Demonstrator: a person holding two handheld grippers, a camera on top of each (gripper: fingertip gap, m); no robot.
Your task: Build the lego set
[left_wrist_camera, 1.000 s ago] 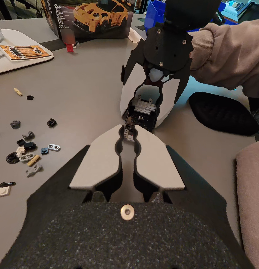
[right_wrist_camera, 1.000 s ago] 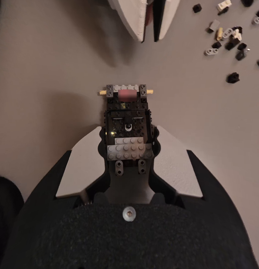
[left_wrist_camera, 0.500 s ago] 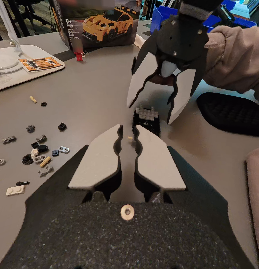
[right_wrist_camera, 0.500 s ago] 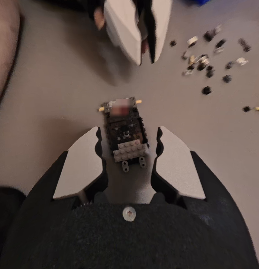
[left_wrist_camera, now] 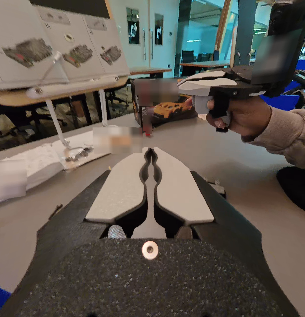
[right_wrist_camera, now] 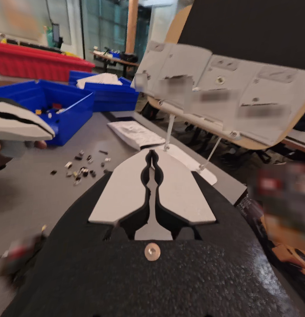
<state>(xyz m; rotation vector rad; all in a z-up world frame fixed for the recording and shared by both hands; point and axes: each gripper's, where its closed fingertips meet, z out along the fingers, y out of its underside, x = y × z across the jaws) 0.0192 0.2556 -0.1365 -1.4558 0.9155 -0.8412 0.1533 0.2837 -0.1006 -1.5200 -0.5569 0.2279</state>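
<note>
Both tools are lifted off the grey bench (left_wrist_camera: 208,154) and point roughly level across the room. The left hand-held gripper (left_wrist_camera: 150,151) has its two white fingers brought together, tips meeting with nothing between them. The right hand-held gripper (right_wrist_camera: 152,151) is likewise closed on nothing, its tips touching. In the left wrist view the right tool also shows at upper right, gripped by a hand (left_wrist_camera: 241,118) in a beige sleeve (left_wrist_camera: 289,135). The partly built lego model is barely in view: only a small edge of it (left_wrist_camera: 216,186) peeks out just beside the right flank of the left tool, lying on the bench, and its details cannot be told. Loose lego pieces (right_wrist_camera: 83,168) lie scattered on the bench to the left of the right tool. An instruction booklet (left_wrist_camera: 50,51) stands open on a white stand (left_wrist_camera: 57,120) above the bench. The set's box (left_wrist_camera: 165,109), with a yellow car pictured on it, stands farther back. Blue bins (right_wrist_camera: 45,104) sit on the bench beyond the loose pieces, and a crumpled white bag (right_wrist_camera: 136,135) lies near the stand's foot.
</note>
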